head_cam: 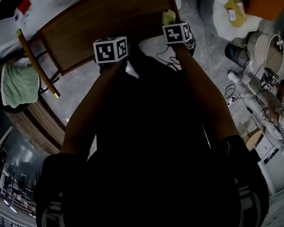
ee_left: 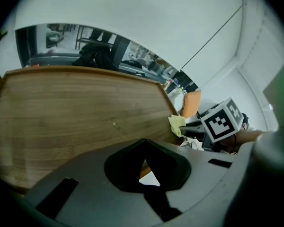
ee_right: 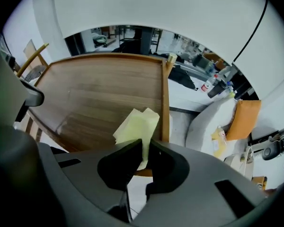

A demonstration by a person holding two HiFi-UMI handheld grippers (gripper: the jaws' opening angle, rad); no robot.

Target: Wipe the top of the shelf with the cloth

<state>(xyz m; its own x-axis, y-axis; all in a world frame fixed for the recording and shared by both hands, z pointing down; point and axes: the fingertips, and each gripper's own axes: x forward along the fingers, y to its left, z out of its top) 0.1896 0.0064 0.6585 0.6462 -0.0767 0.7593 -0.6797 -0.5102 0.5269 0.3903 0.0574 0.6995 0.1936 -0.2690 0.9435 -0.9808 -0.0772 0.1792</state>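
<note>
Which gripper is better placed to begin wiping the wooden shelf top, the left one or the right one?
Right. The right gripper is shut on the yellow cloth, held over the shelf top near its right edge. The left gripper is shut and holds nothing, so it probably cannot wipe.

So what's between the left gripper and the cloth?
Only bare wood of the shelf, as the left gripper view shows. Nothing lies on it between the left gripper and the cloth, which the right gripper holds.

One shelf (head_cam: 99, 27), one cloth (ee_right: 137, 124), two grippers, left gripper (ee_left: 143, 144) and right gripper (ee_right: 146, 148), one green towel (head_cam: 19, 84) left, perhaps one orange bag (head_cam: 267, 1)
</note>
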